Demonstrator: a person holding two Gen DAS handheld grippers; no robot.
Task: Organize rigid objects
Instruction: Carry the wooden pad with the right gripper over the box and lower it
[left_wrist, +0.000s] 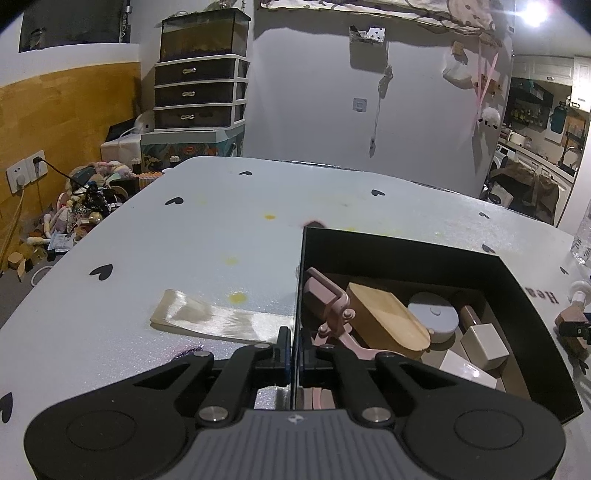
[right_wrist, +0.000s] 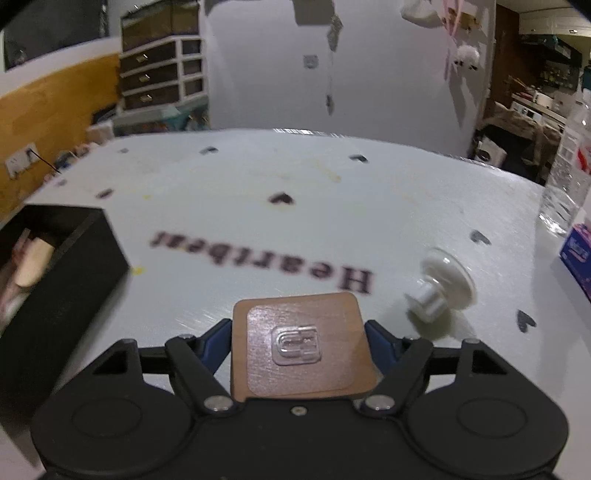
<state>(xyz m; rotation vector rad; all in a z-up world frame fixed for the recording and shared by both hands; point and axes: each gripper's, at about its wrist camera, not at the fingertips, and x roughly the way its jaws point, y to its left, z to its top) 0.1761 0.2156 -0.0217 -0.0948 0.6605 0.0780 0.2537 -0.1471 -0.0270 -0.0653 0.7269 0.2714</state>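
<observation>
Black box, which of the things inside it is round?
The grey disc with a small knob on top, lying between the wooden scoop and the cream blocks; everything else inside is angular or elongated.

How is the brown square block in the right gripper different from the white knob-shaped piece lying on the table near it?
The brown block is flat and square with rounded corners; the white knob is round, a wide disc on a short stem. The block is clamped in the right gripper; the knob lies tipped on its side on the table, untouched. The block has a small clear piece on its face; the knob is plain. Neither is in the black box yet.
</observation>
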